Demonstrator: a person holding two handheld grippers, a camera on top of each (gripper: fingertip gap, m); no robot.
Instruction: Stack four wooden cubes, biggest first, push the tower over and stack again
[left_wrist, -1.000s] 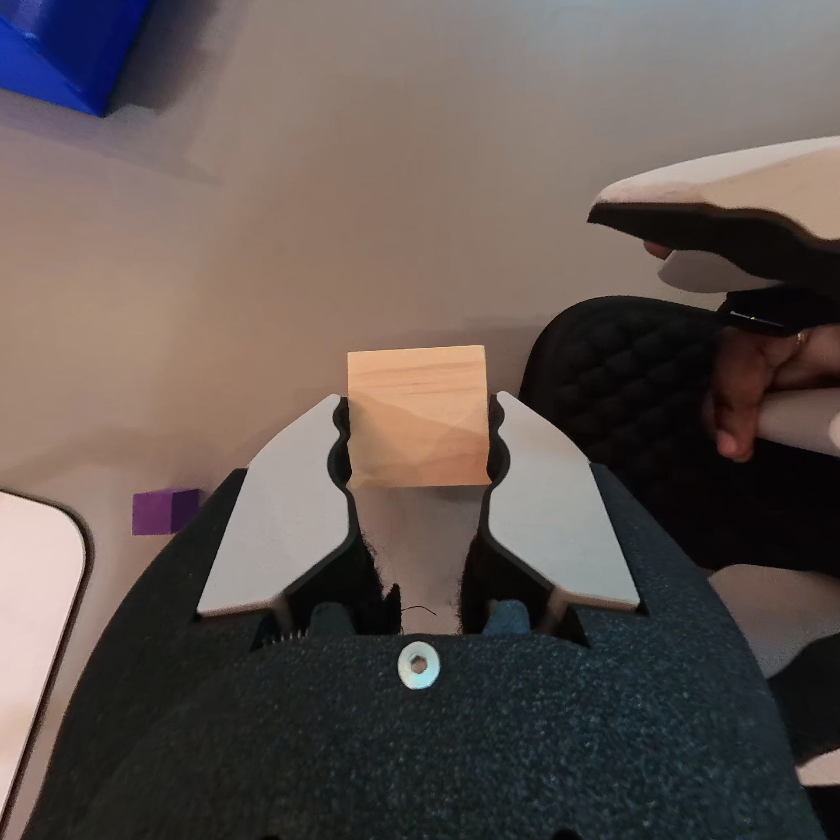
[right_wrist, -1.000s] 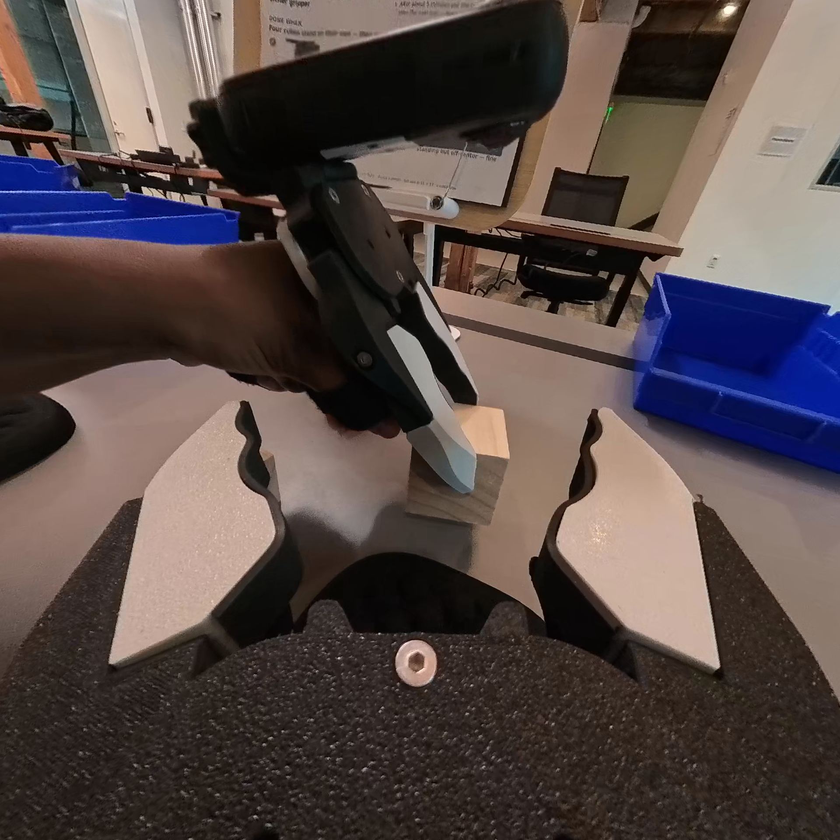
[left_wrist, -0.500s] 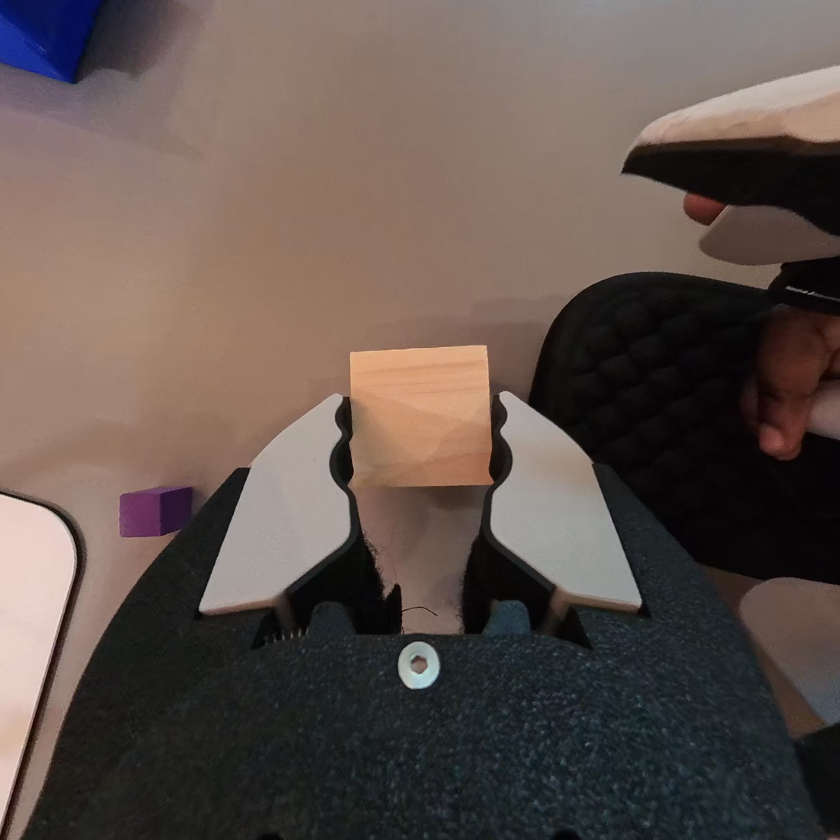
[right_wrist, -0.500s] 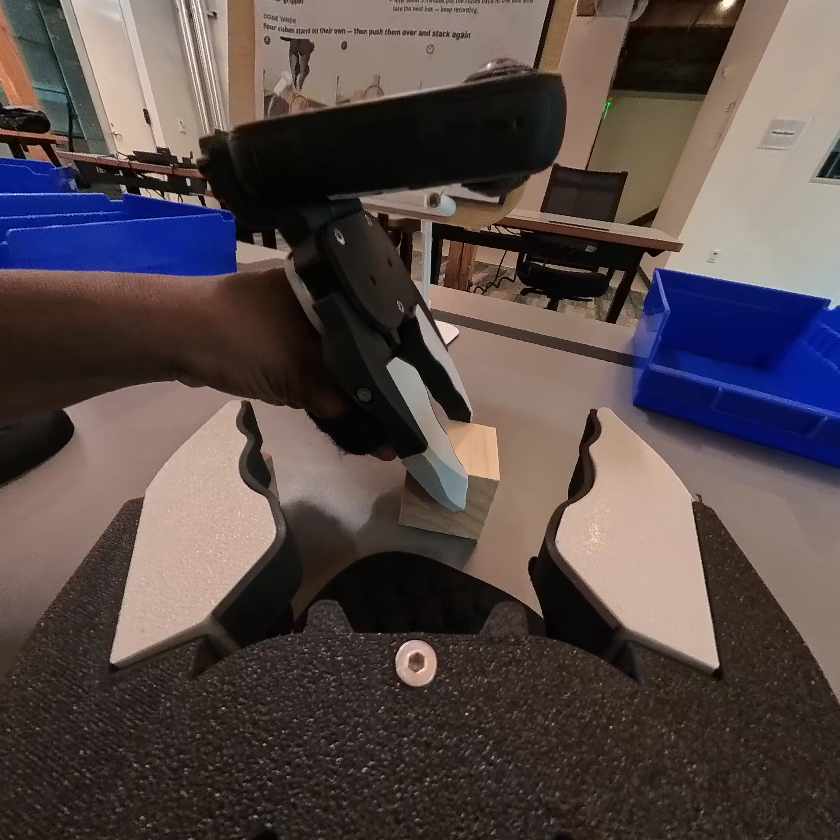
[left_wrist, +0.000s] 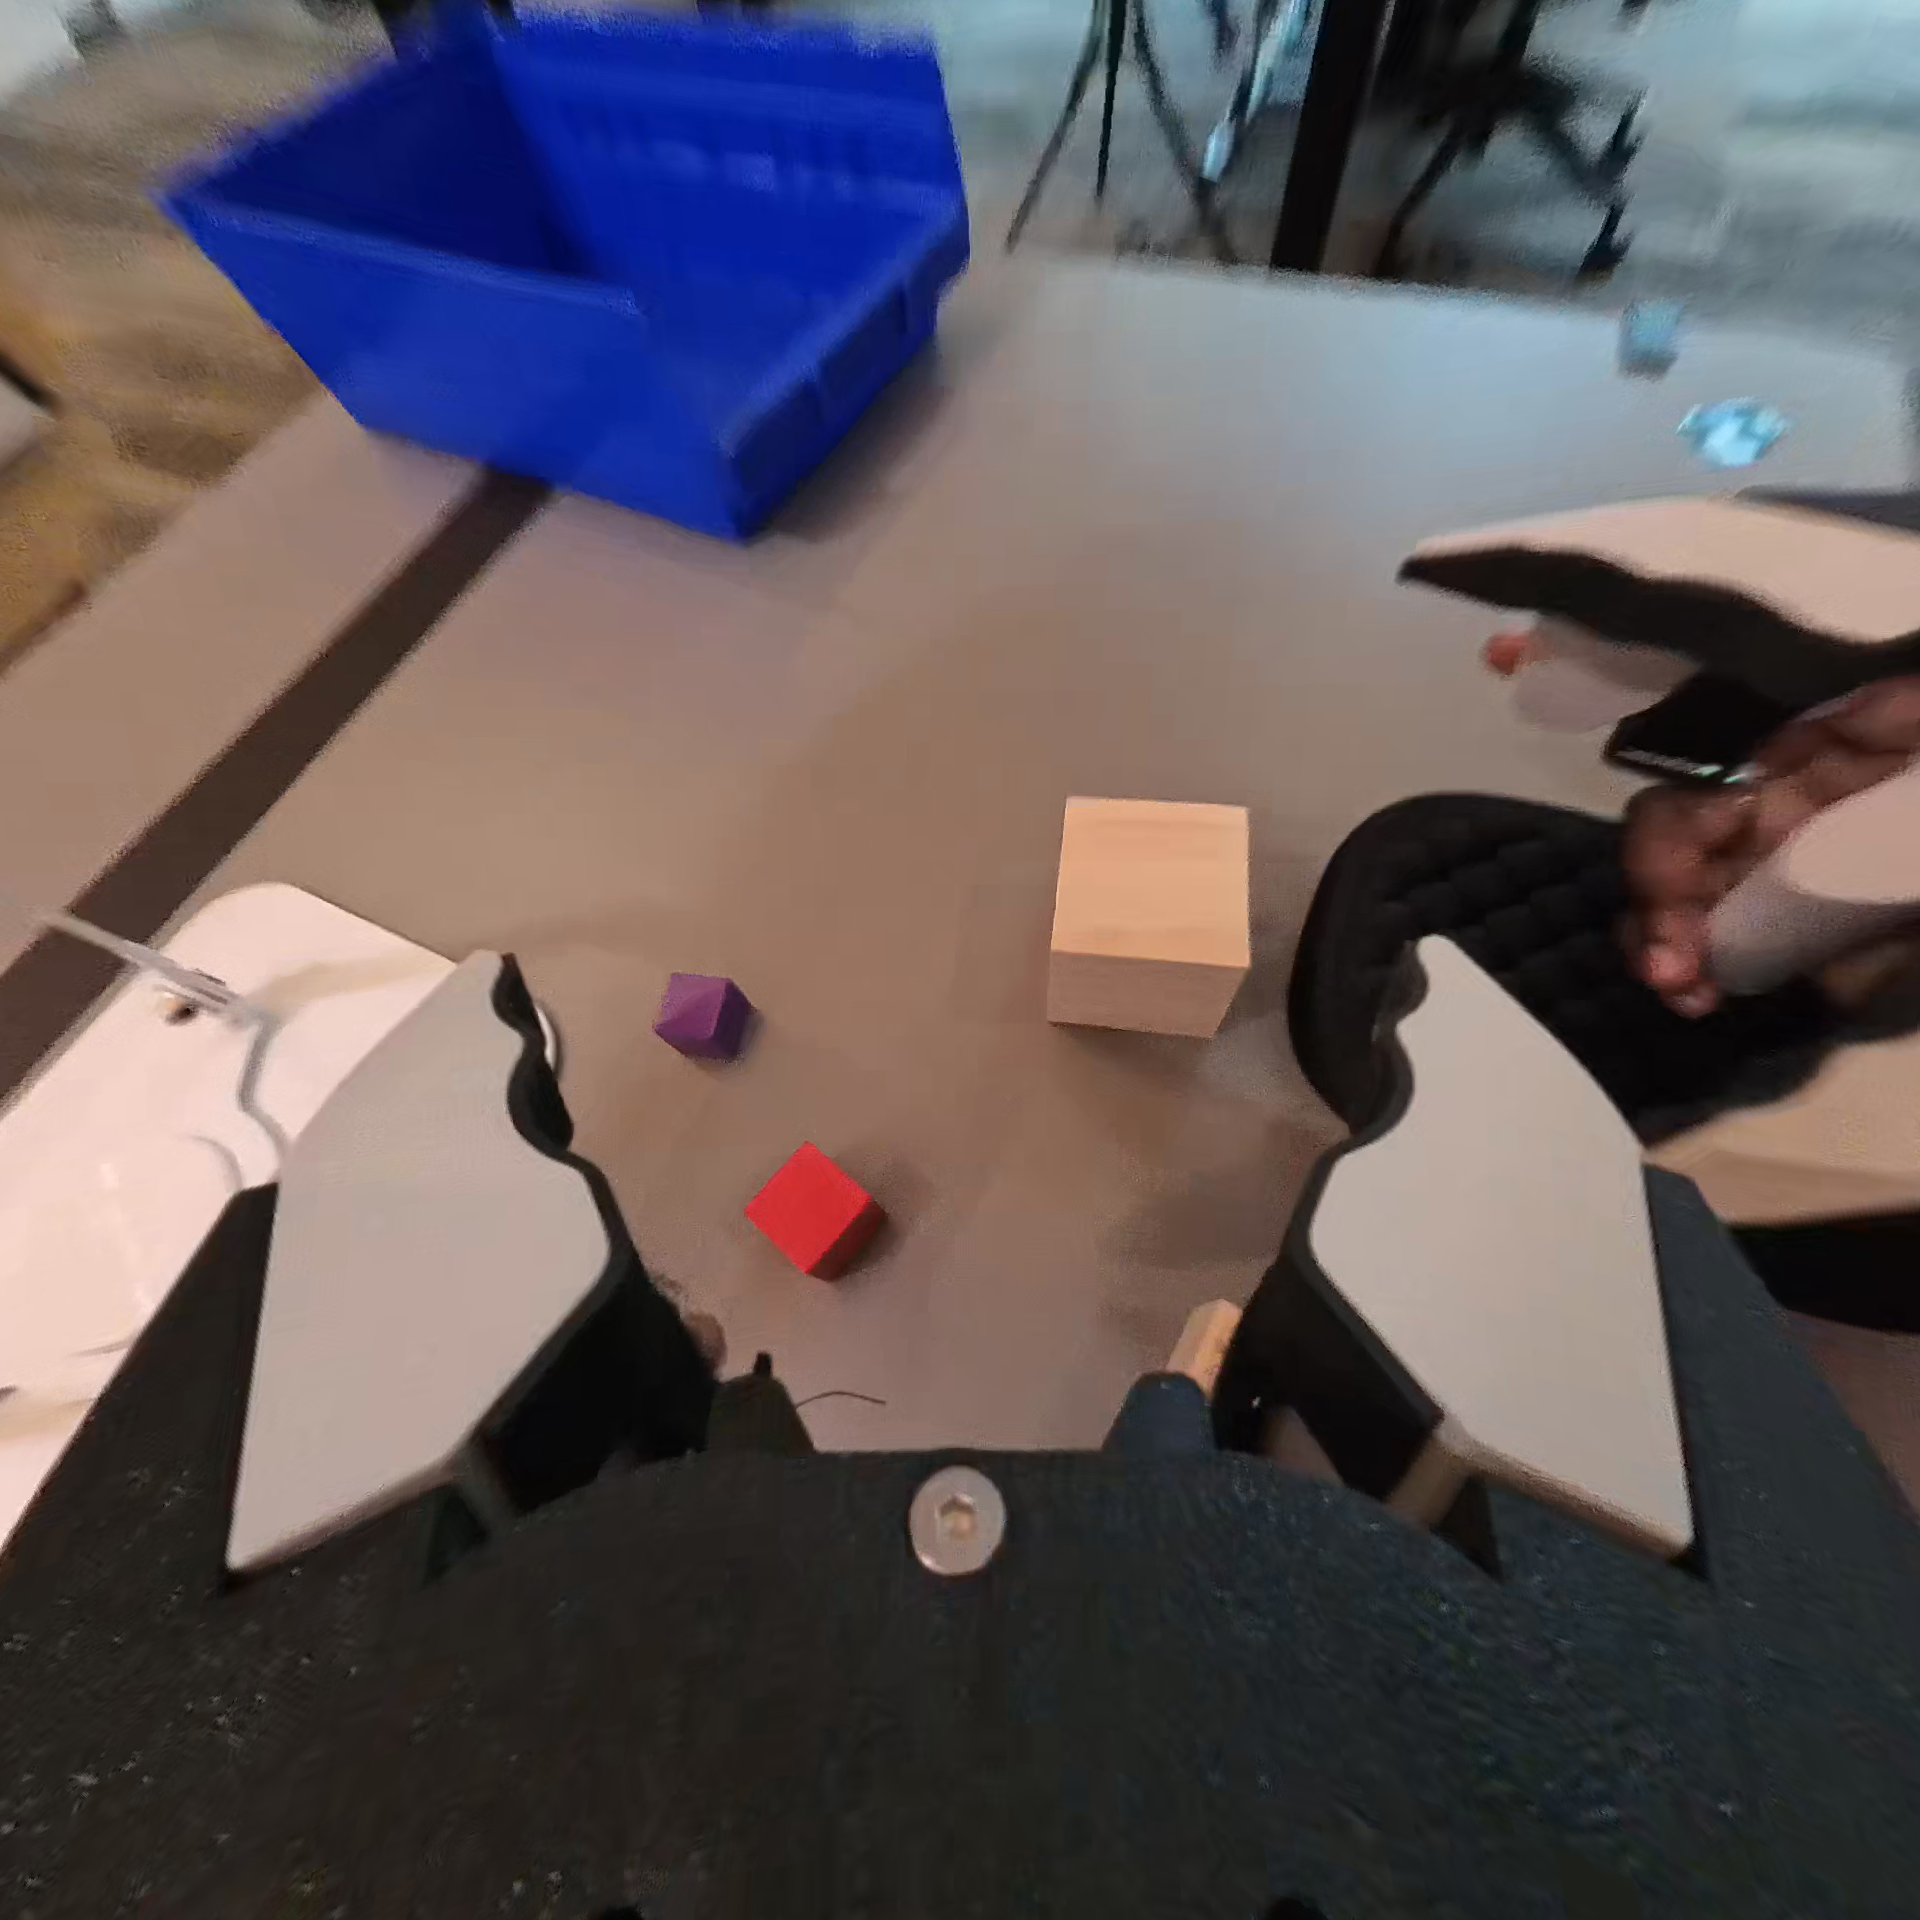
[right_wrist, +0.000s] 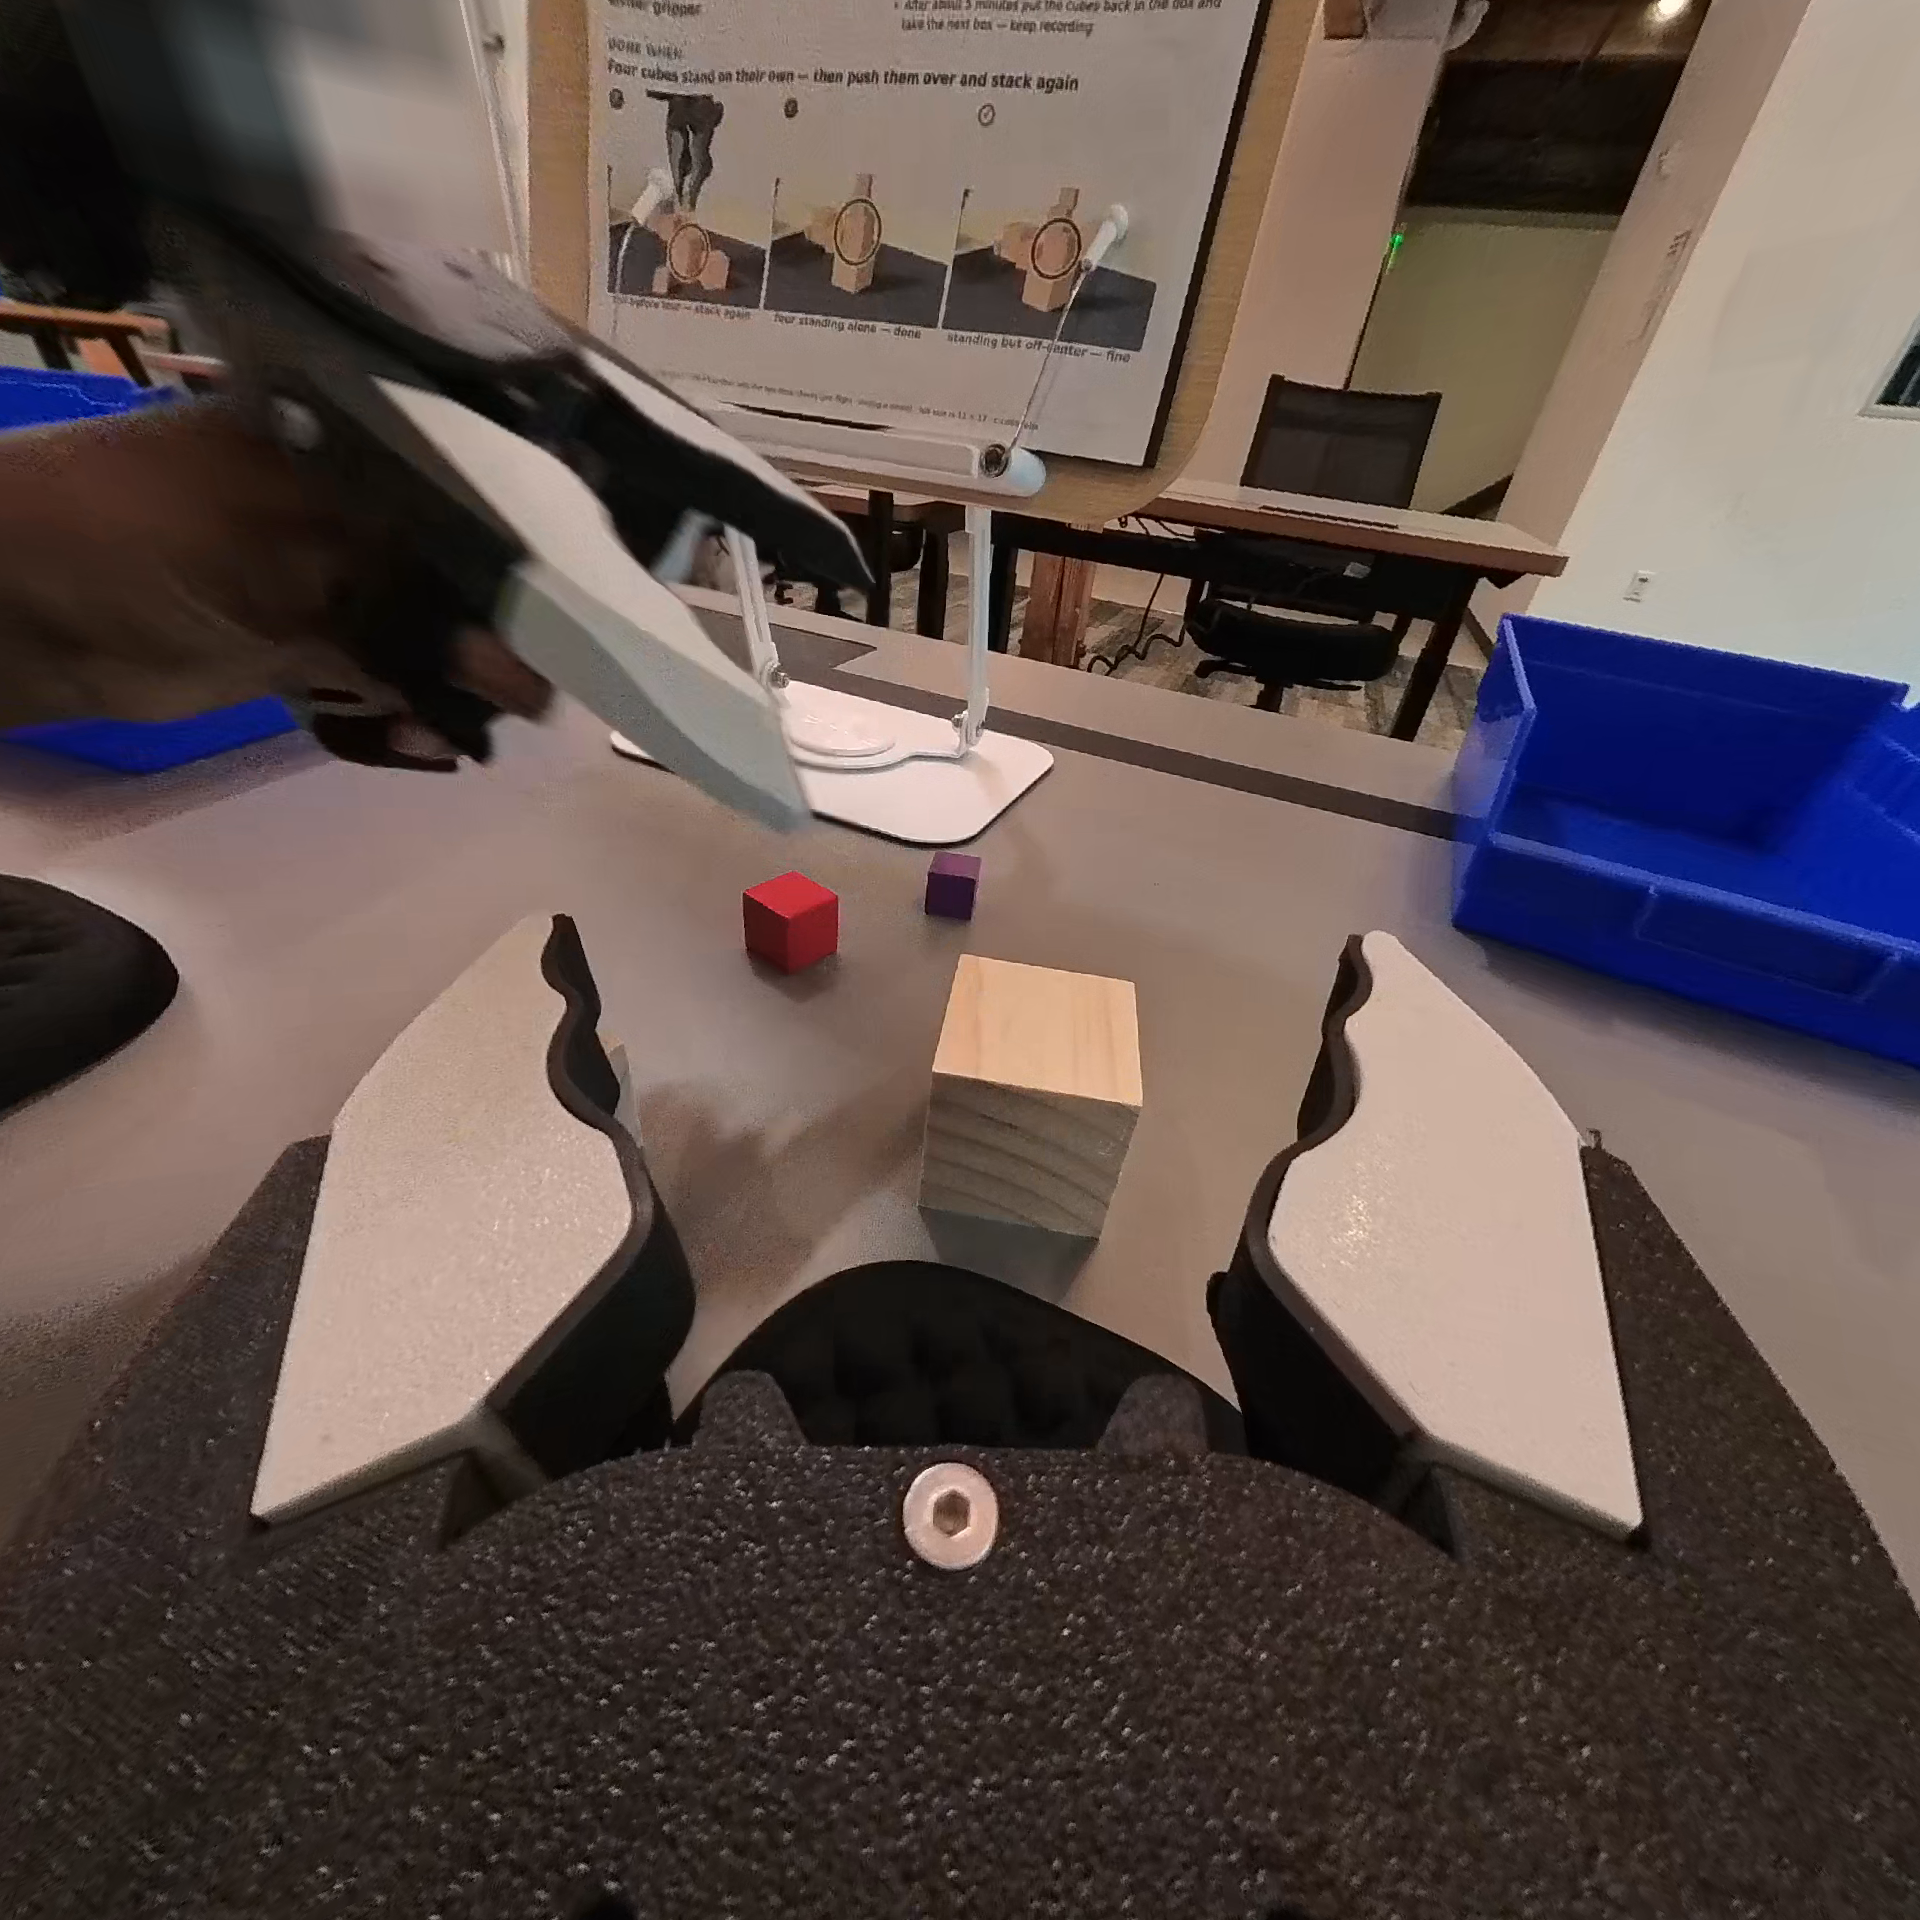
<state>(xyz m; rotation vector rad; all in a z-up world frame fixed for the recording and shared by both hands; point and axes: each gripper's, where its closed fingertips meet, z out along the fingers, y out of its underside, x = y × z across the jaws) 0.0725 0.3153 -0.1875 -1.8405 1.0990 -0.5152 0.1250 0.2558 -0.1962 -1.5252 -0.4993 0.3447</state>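
Your left claw (left_wrist: 956, 997) stands wide, gripping nothing, raised above the grey tabletop (left_wrist: 831, 644). Left to right below it: 1 purple cube (left_wrist: 702, 1014), 1 red cube (left_wrist: 812, 1208), 1 pale wooden cube (left_wrist: 1148, 914) resting flat, grain running crosswise, no long axis. Your right claw (right_wrist: 951, 1029) is also wide; the wooden cube (right_wrist: 1029, 1112) sits between its fingers, untouched.

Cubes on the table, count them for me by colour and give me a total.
Plain wood cubes: 2, a large one and a smaller one mostly hidden behind a finger
Red cube: 1
Purple cube: 1
Total: 4
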